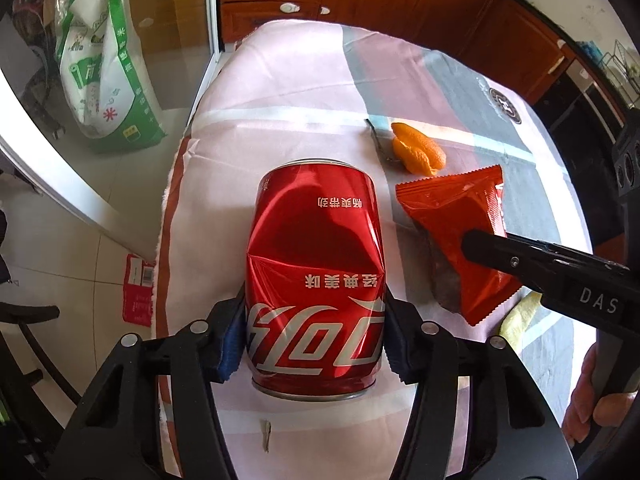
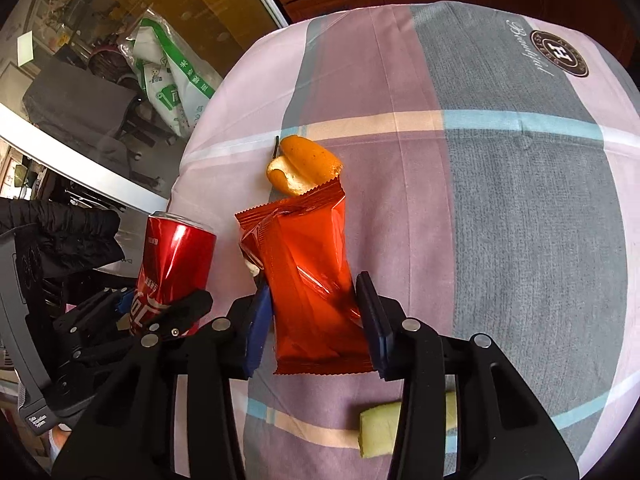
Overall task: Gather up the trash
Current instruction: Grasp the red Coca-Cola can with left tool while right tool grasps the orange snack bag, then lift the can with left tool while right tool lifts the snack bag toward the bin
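Left fingers: my left gripper (image 1: pixel 314 344) squeezes the red cola can (image 1: pixel 316 276). The blue pads (image 1: pixel 232 344) press on both sides of the can near its bottom.
Cola can: it is dented in the middle and the writing on it looks upside down to me. From the right wrist view the can (image 2: pixel 172 272) stands tilted at the left edge of the counter (image 2: pixel 520 240).
Right fingers: my right gripper (image 2: pixel 316 320) pinches the red snack wrapper (image 2: pixel 312 280). A blue pad (image 2: pixel 258 320) sits tight on each side of the crinkly bag.
Snack wrapper: it is just to the right of the can, with its zigzag ends at the top and bottom. In the left wrist view the wrapper (image 1: pixel 456 236) lies beside the can.
Orange peel: the peel (image 2: pixel 304 166) lies on the cloth, touching the far end of the wrapper.
Pale strip: a pale yellow-green piece (image 2: pixel 384 426) lies on the cloth behind my right fingers. I cannot tell what it is.
Counter: a checked cloth in pink, grey and blue covers it.
Green and white bag: it (image 1: pixel 108 68) stands on the floor behind the glass.
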A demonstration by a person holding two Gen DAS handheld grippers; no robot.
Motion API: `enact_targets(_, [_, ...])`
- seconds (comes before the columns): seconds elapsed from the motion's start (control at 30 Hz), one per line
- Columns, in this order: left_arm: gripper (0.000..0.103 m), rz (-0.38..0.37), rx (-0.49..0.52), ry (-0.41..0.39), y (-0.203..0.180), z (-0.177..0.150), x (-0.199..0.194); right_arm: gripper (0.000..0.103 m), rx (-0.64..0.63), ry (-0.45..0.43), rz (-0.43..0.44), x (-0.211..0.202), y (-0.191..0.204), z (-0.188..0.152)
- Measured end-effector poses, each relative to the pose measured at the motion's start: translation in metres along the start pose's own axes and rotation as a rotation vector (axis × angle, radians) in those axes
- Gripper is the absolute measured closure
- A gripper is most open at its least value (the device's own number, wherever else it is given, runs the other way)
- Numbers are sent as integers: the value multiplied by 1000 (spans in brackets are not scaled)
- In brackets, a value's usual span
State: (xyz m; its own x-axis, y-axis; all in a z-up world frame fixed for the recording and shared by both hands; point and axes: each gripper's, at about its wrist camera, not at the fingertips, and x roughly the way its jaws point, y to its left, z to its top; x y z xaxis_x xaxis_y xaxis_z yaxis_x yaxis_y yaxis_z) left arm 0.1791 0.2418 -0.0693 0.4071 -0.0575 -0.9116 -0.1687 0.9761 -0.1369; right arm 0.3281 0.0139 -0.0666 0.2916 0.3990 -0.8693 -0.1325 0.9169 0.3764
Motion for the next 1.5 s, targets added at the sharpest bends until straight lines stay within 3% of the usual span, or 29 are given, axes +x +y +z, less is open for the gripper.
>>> enact_targets(0.37, [46, -14, 77, -35, -35, -18, -28, 64, 63, -30, 21, -43, -30, -27])
enact_targets(0.67, [45, -24, 172, -55, -88, -34, -52, 64, 128, -96, 40, -90, -66, -59])
enact_targets(1.5, [45, -80, 568, -18, -326, -60, -58, 63, 435, -348, 85, -215, -246, -152])
